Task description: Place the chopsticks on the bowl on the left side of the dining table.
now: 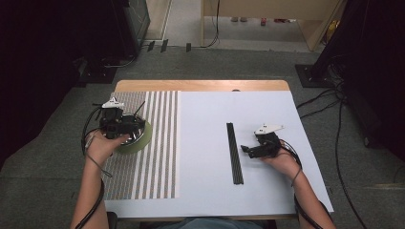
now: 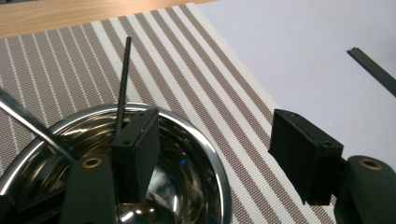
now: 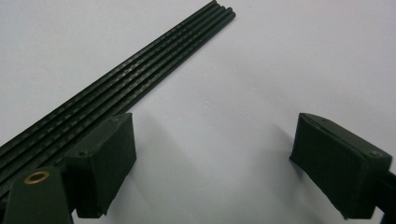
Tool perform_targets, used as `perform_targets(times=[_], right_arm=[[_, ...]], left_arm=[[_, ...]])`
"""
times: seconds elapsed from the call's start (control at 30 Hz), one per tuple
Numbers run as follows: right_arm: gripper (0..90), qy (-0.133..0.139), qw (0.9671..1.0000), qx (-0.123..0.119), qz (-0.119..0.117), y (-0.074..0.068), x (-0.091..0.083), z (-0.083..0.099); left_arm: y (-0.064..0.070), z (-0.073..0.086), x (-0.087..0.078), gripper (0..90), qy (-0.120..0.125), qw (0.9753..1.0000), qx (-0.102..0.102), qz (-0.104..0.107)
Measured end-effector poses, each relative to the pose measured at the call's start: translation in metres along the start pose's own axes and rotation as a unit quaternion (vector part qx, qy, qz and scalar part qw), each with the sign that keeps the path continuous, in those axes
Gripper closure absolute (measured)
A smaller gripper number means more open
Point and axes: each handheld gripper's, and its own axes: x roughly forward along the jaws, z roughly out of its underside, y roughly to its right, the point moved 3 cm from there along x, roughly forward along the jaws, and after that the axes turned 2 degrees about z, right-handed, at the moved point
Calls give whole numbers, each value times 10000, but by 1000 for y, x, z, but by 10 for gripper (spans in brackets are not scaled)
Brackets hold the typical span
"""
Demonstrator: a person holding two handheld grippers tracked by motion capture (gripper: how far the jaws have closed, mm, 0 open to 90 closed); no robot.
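A shiny metal bowl (image 1: pixel 137 132) (image 2: pixel 187 186) rests on a green round mat (image 1: pixel 144 141) on the striped placemat (image 1: pixel 153 162) (image 2: pixel 187 60). A thin black stick (image 1: pixel 140 108) (image 2: pixel 122 79) leans out of the bowl, and a metal rod (image 2: pixel 28 123) crosses its left rim. My left gripper (image 1: pixel 128 126) (image 2: pixel 219 135) is open, with one jaw inside the bowl beside the stick and the other outside over the placemat. A row of black sticks (image 1: pixel 234 152) (image 3: pixel 121 88) lies on the white sheet. My right gripper (image 1: pixel 248 150) (image 3: pixel 219 140) is open just right of the row, holding nothing.
The white sheet (image 1: pixel 210 133) covers most of the wooden table (image 1: pixel 200 85). Cables (image 1: pixel 329 102) trail on the carpet at the right, and dark equipment stands (image 1: pixel 95 67) sit beyond the far corners. Bare sheet lies between the placemat and the stick row.
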Motion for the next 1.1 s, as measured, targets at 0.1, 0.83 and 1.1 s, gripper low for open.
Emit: perform_targets(times=[0.1, 0.83, 1.1], right_arm=[[133, 0, 10000, 0, 0, 0, 0, 0], [133, -2, 10000, 1, 1, 0, 0, 0], [133, -1, 10000, 2, 2, 0, 0, 0]], left_arm=[[5, -1, 3, 334, -16, 10000, 62, -1], [42, -7, 29, 297, -51, 9992, 390, 110], [48, -7, 35, 295, -77, 9989, 445, 141]])
